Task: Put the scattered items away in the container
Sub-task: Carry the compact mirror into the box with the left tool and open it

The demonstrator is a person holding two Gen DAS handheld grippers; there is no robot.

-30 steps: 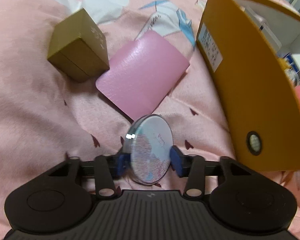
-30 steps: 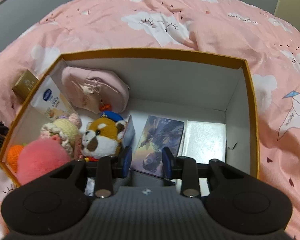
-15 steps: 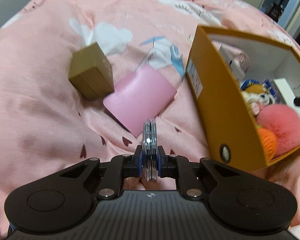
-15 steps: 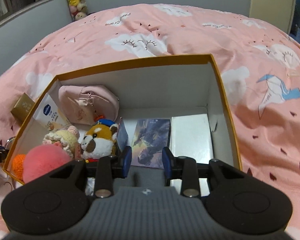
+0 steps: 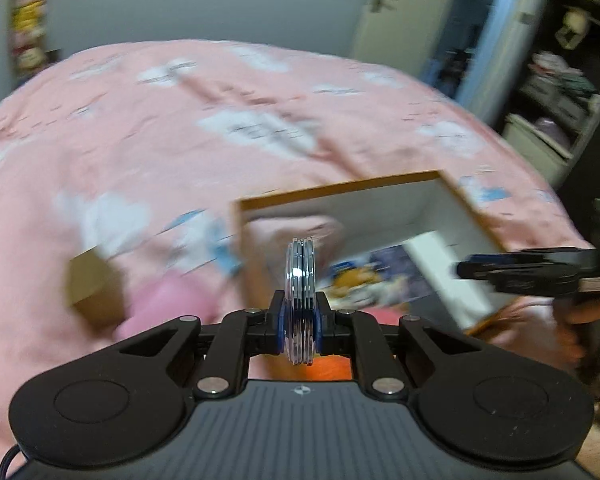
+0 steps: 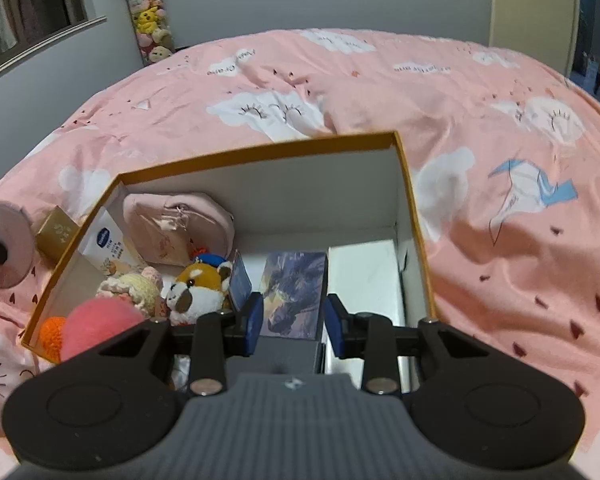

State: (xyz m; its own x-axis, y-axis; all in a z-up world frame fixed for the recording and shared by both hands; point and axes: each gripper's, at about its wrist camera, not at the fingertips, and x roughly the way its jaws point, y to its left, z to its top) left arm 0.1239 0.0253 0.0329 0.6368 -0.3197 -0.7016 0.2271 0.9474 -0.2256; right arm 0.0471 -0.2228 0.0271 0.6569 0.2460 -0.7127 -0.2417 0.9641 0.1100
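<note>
My left gripper is shut on a round compact mirror, held edge-on in the air beside the near left corner of the orange box. The mirror also shows at the left edge of the right wrist view. My right gripper is open and empty above the box's near side; it also shows in the left wrist view. The orange box holds a pink pouch, plush toys, a pink pompom and a picture card. The left wrist view is blurred.
A gold box and a pink flat case lie on the pink bed cover left of the orange box. A wall, a door and shelves lie beyond the bed.
My left gripper has lifted the mirror off the bed and swung it right toward the box. My right gripper has pulled back and up from the box, still open.
</note>
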